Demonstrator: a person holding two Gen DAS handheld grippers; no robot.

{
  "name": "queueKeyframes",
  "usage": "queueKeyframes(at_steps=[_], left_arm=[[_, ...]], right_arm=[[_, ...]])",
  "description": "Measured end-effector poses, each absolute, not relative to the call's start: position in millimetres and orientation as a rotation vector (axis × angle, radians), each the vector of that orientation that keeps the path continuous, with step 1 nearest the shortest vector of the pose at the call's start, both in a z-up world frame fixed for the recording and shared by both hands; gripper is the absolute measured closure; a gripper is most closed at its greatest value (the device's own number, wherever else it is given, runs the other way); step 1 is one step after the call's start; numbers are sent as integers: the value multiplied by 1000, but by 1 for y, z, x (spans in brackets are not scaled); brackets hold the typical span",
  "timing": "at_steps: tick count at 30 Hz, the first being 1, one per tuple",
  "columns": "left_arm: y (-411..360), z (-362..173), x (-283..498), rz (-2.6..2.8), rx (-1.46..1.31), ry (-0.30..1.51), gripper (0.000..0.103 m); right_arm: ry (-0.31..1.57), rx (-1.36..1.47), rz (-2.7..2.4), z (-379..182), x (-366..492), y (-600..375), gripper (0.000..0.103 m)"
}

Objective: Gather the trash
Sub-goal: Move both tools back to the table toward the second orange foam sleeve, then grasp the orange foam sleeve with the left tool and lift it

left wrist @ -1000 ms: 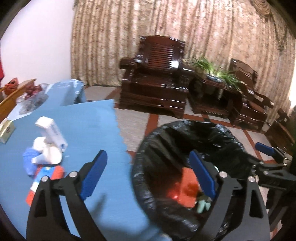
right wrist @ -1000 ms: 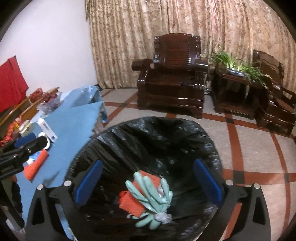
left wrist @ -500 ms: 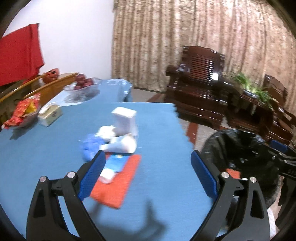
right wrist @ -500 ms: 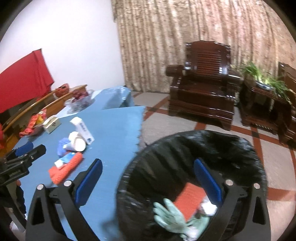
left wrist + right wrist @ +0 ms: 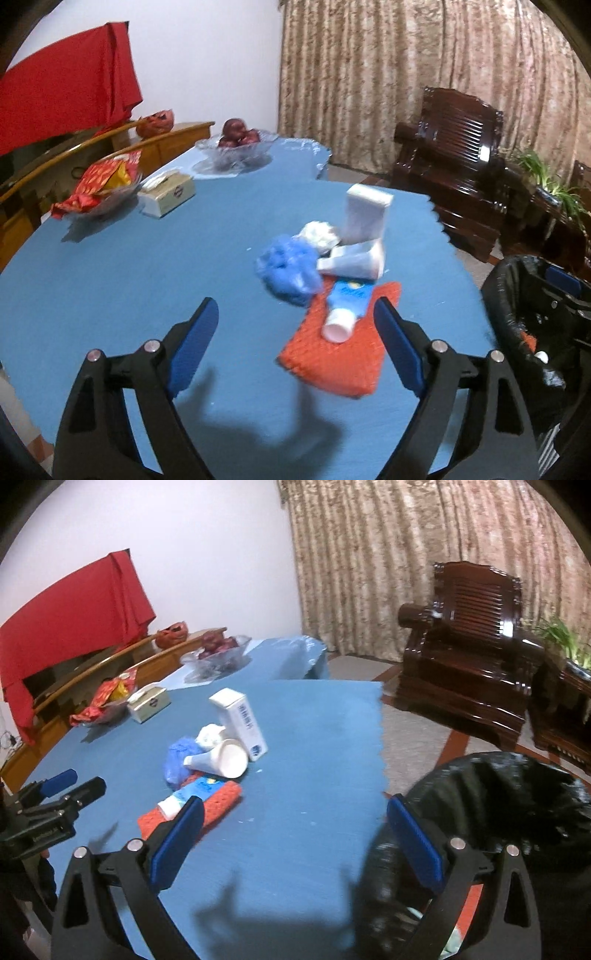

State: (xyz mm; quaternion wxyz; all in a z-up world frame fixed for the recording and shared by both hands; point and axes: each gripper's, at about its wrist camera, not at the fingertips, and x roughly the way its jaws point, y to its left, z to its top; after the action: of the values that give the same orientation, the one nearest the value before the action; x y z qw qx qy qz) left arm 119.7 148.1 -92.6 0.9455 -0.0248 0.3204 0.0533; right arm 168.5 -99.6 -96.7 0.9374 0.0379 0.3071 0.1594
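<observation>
Left hand-held gripper (image 5: 295, 334): hovering over the counter (image 5: 129, 280) with its jaws spread wide, gripping nothing; its blue pads are flanking the near end of the trash pile.
Right hand-held gripper (image 5: 295, 830): also gaping wide and carrying nothing, hanging over the counter's edge with its right finger in front of the trash bin (image 5: 517, 805).
Trash pile: lying together in the middle of the blue counter, well apart from the bin.
Orange cloth (image 5: 340, 343): lying flat, nearest the left hand-held gripper.
Blue tube (image 5: 345, 306): resting on top of the orange cloth, white cap pointing toward the camera.
Paper cup (image 5: 354, 260): lying on its side just behind the tube.
Blue crumpled bag (image 5: 286, 269): sitting beside the cup and touching the cloth's far end.
White crumpled tissue (image 5: 318, 233): sitting behind the bag, against the box.
White box (image 5: 365, 214): leaning tilted at the back of the pile.
Trash bin: lined with a black bag, standing on the floor just off the counter's right edge, some orange and pale items showing inside.
Other things on the counter: a tissue box (image 5: 168, 192), a glass dish of snack packets (image 5: 98, 184) and a glass fruit bowl (image 5: 236, 146), all sitting along the far left, well apart from the pile.
Surroundings: dark wooden armchair (image 5: 458, 184) standing before a patterned curtain (image 5: 388, 74); red cloth (image 5: 62, 81) hanging at the left.
In the way: nothing is lying between the left hand-held gripper and the orange cloth.
</observation>
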Motion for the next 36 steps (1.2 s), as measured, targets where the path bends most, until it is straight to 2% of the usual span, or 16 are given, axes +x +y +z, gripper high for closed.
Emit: queueKeyframes(at_steps=[7, 15, 19, 26, 28, 29, 31, 32, 36], left_arm=[[164, -120, 130, 127, -61, 723, 25], [170, -152, 145, 122, -67, 794, 33], [169, -162, 151, 110, -86, 814, 33], [166, -178, 166, 68, -118, 864, 36], [168, -180, 167, 44, -149, 870, 41], [169, -181, 168, 25, -173, 874, 47], [171, -182, 169, -23, -226, 877, 63], [170, -182, 169, -51, -250, 877, 75], [165, -181, 166, -75, -267, 863, 90]], right_arm=[[676, 57, 360, -121, 185, -63, 7], [723, 31, 369, -142, 198, -49, 15], [741, 22, 374, -151, 204, -48, 21], [755, 12, 387, -156, 210, -45, 24], [756, 8, 390, -156, 211, -44, 25], [755, 6, 391, -156, 211, -43, 25], [755, 3, 391, -155, 212, -42, 25], [755, 3, 392, -155, 212, -42, 25], [750, -2, 398, -152, 212, -38, 25]])
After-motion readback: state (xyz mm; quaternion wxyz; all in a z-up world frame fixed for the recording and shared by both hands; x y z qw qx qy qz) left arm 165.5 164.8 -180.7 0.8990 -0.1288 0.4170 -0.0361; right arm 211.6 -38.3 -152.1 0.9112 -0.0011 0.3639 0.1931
